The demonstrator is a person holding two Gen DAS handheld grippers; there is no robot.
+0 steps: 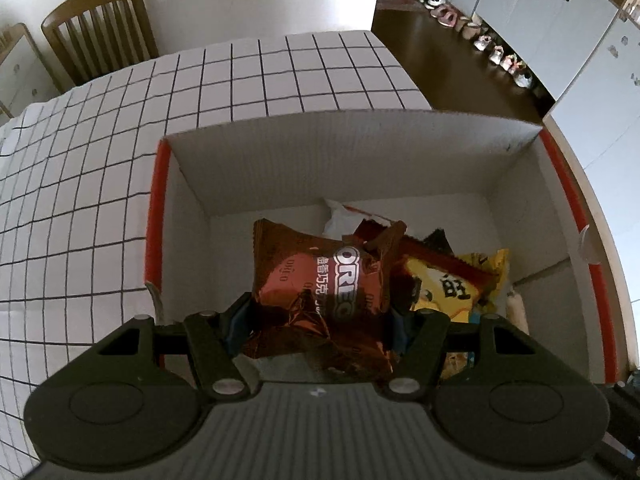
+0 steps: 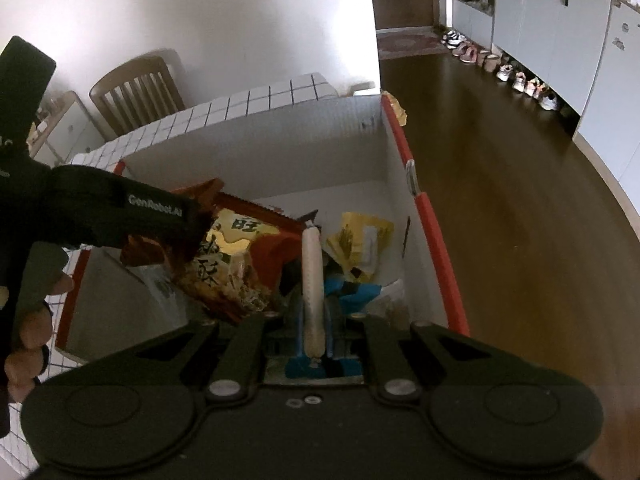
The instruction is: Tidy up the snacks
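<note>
Jaws pinch Oreo pack (image 1: pixel 320 292) and, seemingly, sausage (image 2: pixel 312 280).

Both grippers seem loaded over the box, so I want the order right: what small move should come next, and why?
Probably open the left gripper: its Oreo packet already hangs over the box, above the snacks lying inside. The right gripper, shut on the pale sausage stick, can release after.
</note>
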